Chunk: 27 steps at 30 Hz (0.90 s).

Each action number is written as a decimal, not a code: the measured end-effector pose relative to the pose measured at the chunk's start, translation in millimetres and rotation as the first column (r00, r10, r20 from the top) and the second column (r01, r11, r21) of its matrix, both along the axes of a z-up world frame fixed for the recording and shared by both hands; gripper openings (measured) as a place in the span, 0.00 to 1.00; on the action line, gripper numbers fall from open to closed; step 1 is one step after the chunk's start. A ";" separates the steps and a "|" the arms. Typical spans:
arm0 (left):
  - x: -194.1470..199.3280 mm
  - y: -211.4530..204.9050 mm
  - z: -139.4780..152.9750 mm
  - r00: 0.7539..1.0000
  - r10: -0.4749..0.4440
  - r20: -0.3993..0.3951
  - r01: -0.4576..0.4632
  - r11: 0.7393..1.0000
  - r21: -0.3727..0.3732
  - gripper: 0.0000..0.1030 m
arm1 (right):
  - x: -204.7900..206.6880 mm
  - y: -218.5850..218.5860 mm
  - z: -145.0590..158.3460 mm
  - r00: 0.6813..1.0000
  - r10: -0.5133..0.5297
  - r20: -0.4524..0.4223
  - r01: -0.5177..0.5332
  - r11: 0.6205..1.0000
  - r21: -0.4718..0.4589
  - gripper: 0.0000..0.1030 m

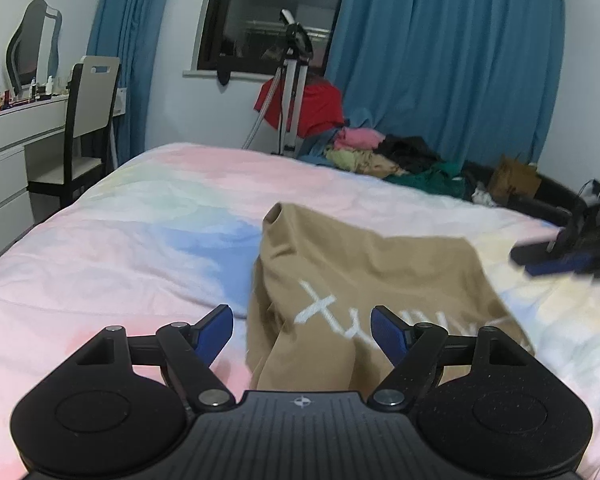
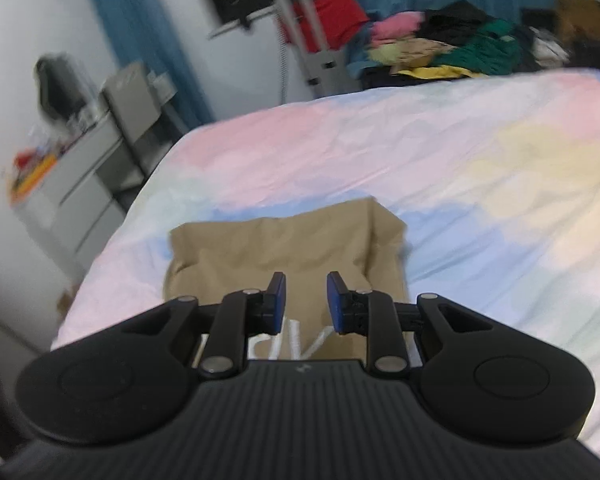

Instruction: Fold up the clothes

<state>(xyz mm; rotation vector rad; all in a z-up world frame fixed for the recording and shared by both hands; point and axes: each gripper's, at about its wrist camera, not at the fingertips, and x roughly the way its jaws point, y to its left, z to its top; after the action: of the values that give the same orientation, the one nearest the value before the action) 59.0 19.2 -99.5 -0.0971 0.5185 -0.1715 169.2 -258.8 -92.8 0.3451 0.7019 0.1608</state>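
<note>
A folded tan garment (image 1: 360, 264) with white lettering lies on the pastel bedspread (image 1: 140, 240), with one corner standing up at its far left. My left gripper (image 1: 300, 316) hovers over the garment's near left edge, jaws wide open with nothing between them. At the right edge of this view the right gripper (image 1: 540, 258) shows as a dark blur above the bed. In the right wrist view the same garment (image 2: 284, 240) lies flat below my right gripper (image 2: 306, 280). Its blue pads stand a narrow gap apart and grip nothing.
A pile of mixed clothes (image 1: 384, 152) sits at the far edge of the bed, with a brown paper bag (image 1: 516, 180) beside it. Behind stand a tripod (image 1: 292, 100) draped in red cloth, a chair (image 1: 88, 120) and a white dresser (image 1: 4, 152) to the left.
</note>
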 end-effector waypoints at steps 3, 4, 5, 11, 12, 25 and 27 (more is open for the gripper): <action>3.3 -2.8 -0.3 1.000 -0.018 -0.002 0.018 1.000 -0.019 0.75 | -1.8 -9.8 -26.6 0.998 -0.058 0.019 0.057 0.997 0.061 0.26; 4.9 -5.0 -1.4 1.000 -0.024 -0.009 0.024 1.000 -0.019 0.75 | -2.4 -11.7 -35.3 0.997 -0.067 0.027 0.065 0.995 0.074 0.26; 6.7 -7.2 -2.9 0.999 -0.026 -0.019 0.026 1.000 -0.013 0.75 | -3.3 -13.2 -43.5 0.996 -0.074 0.040 0.070 0.994 0.082 0.26; 27.0 -6.9 -22.8 0.987 0.021 -0.161 -0.022 1.000 -0.004 0.77 | 1.0 -8.3 -73.1 0.996 -0.083 0.038 0.081 0.996 0.045 0.25; 29.6 -4.5 -26.3 0.981 0.024 -0.191 -0.029 0.999 -0.027 0.77 | 3.4 -3.0 -75.9 0.997 -0.077 0.028 0.077 0.997 0.007 0.25; 12.9 21.4 1.1 0.945 -0.008 -0.327 -0.105 0.939 -0.326 0.74 | 9.6 16.5 -89.6 0.996 -0.084 -0.017 0.082 0.991 -0.102 0.25; 5.3 25.8 7.4 0.942 -0.056 -0.332 -0.098 0.898 -0.430 0.75 | 7.7 16.3 -88.3 0.996 -0.090 -0.020 0.088 0.991 -0.097 0.25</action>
<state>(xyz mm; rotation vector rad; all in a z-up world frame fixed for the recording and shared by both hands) 64.3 45.0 -92.1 -0.5869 0.8157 -0.2516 176.9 -242.5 -181.2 0.2862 0.7141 0.0383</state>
